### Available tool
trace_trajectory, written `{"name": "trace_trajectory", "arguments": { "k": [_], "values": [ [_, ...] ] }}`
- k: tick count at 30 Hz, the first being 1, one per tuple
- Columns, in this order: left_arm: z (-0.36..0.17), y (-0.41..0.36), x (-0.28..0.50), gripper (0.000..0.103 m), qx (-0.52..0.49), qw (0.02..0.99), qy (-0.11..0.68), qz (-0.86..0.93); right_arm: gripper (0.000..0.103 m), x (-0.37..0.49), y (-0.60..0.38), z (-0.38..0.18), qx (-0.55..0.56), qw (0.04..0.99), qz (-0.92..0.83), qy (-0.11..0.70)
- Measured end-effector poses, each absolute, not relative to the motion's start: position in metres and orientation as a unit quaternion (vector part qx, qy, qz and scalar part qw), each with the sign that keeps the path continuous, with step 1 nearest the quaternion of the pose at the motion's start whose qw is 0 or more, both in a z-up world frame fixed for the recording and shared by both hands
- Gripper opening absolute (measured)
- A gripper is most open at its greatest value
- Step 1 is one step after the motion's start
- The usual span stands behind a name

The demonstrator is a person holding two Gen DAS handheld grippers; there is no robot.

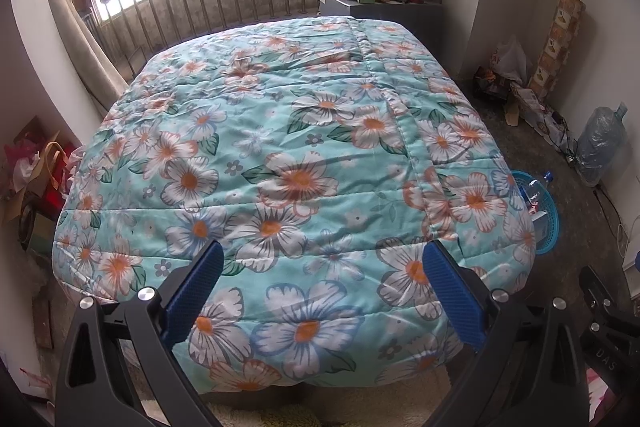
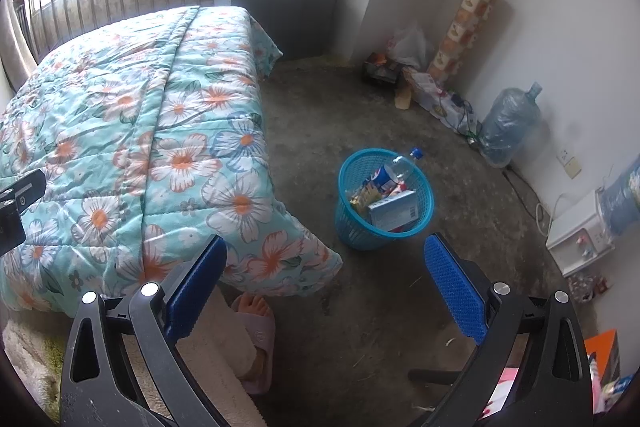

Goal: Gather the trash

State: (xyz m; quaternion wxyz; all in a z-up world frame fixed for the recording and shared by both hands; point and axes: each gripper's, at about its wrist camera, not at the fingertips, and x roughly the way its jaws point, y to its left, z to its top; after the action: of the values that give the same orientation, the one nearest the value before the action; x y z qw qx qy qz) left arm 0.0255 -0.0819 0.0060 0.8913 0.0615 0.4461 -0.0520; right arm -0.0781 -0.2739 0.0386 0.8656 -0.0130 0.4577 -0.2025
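Plainly, both grippers, left (image 1: 322, 264) and right (image 2: 325, 258), hold their jaws wide and empty. Beyond the right one, a blue basket (image 2: 425, 207) of trash stands on bare floor (image 2: 460, 155) just right of the bed's (image 2: 132, 115) edge; labels unreadable.

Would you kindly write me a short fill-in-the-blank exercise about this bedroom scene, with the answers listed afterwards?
1. The trash basket on the floor is coloured ____.
2. Both the left gripper and the right gripper have jaws standing ____ and holding nothing.
3. The quilt on the bed is printed with ____.
4. A plastic bottle sticks out of the ____.

Missing words: blue; open; flowers; basket
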Motion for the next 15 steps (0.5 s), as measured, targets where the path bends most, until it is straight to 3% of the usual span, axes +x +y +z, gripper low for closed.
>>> {"name": "trace_trajectory", "arguments": {
  "k": [15],
  "values": [
    [0.0074, -0.081, 0.0256, 0.098, 0.061, 0.892, 0.446, -0.052, 0.095, -0.078, -0.2728, 0.0391, -0.013, 0.866, -0.203, 0.457]
  ]
}}
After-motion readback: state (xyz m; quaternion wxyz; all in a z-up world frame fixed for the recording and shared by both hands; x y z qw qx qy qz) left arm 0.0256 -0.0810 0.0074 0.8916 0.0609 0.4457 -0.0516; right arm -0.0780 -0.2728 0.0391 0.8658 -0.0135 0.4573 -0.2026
